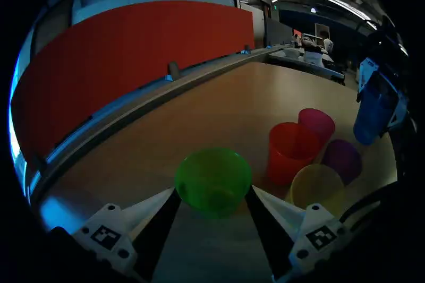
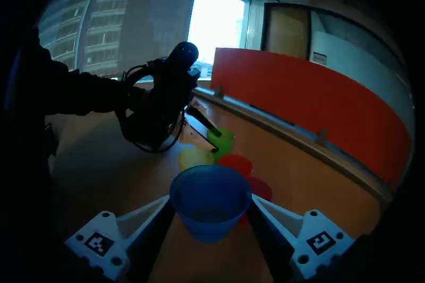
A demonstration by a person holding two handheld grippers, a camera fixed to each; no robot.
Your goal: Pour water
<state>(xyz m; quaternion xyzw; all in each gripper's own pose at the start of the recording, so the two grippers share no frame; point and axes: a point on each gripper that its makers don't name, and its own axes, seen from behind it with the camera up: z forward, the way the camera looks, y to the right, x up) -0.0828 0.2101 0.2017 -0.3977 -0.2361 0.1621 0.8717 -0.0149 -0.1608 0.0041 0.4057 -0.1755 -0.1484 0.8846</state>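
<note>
In the left gripper view, my left gripper [image 1: 213, 198] is shut on a green cup [image 1: 213, 179], held upright just above the wooden table [image 1: 212, 108]. To its right stand a red cup [image 1: 289, 150], a pink cup [image 1: 316, 123], a purple cup [image 1: 343, 160] and a yellow cup [image 1: 316, 187]. At the far right a blue cup [image 1: 373, 113] hangs in the other gripper. In the right gripper view, my right gripper [image 2: 210, 206] is shut on that blue cup [image 2: 210, 200], upright above the cluster. The left gripper [image 2: 204, 123] with the green cup [image 2: 221, 139] shows farther off.
A red partition [image 1: 133, 60] and a grey rail [image 1: 159, 92] run along the table's far edge. A person's dark sleeve [image 2: 64, 94] reaches in from the left of the right gripper view. Bright windows [image 2: 218, 28] lie behind. People sit at desks far back [image 1: 316, 49].
</note>
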